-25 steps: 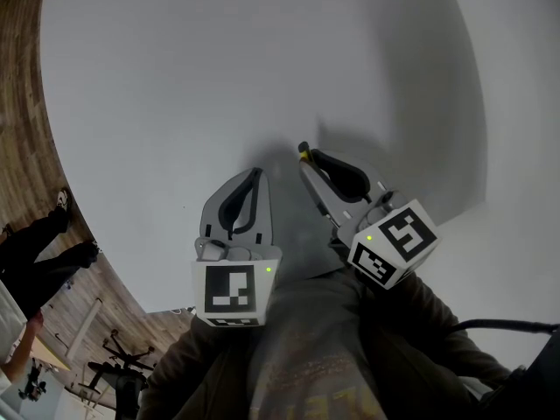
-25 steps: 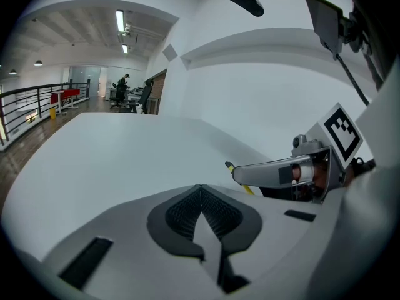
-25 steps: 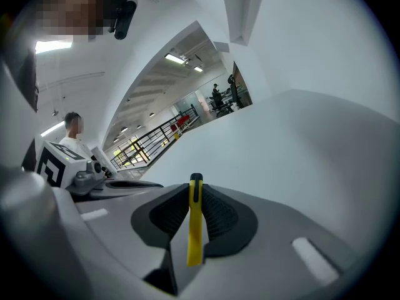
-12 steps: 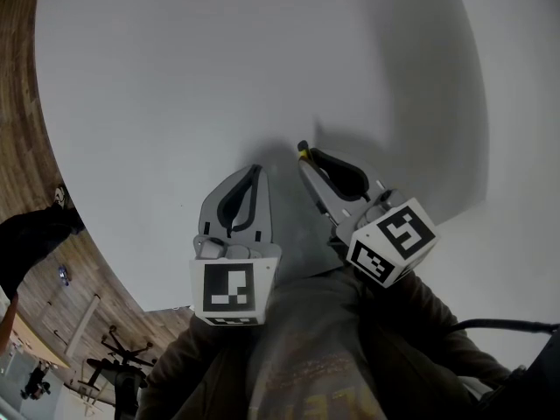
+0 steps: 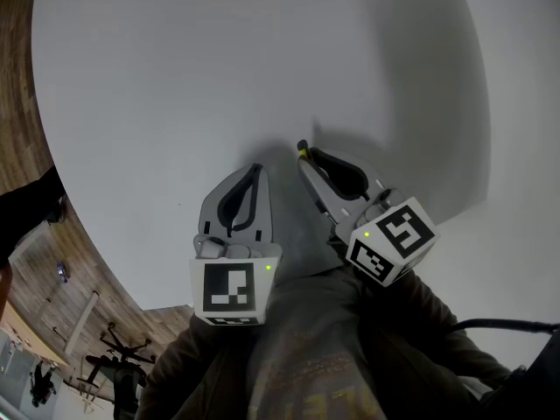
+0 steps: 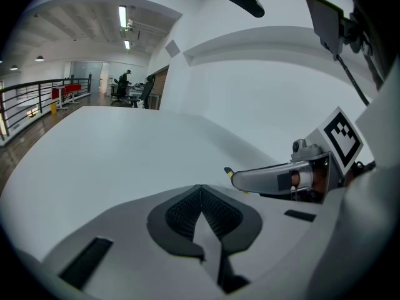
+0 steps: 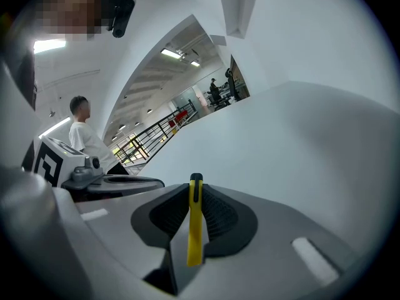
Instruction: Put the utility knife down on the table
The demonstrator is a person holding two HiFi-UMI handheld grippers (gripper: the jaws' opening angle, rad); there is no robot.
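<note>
Utility knife [image 7: 194,230] in my right gripper [image 5: 306,154], a yellow strip clamped edge-on between the ribbed fingers [image 7: 220,216], its dark tip poking just past them. So the put-down is not yet made: I'm at the carry stage, poised over the white tabletop [image 5: 219,77] at lower middle of the head view. A soft shadow under the tools suggests I'm off the surface, though how high I can't tell. Next move, as I judge it: lower the right gripper, tilt it so the knife lies flat along the tabletop, then ease the fingers apart and draw back without dragging it. Bare white surface lies ahead of both tools. My left gripper [image 6: 200,189] sits just beside the right, its fingers [image 6: 181,212] pressed together with nothing between them, idle.
</note>
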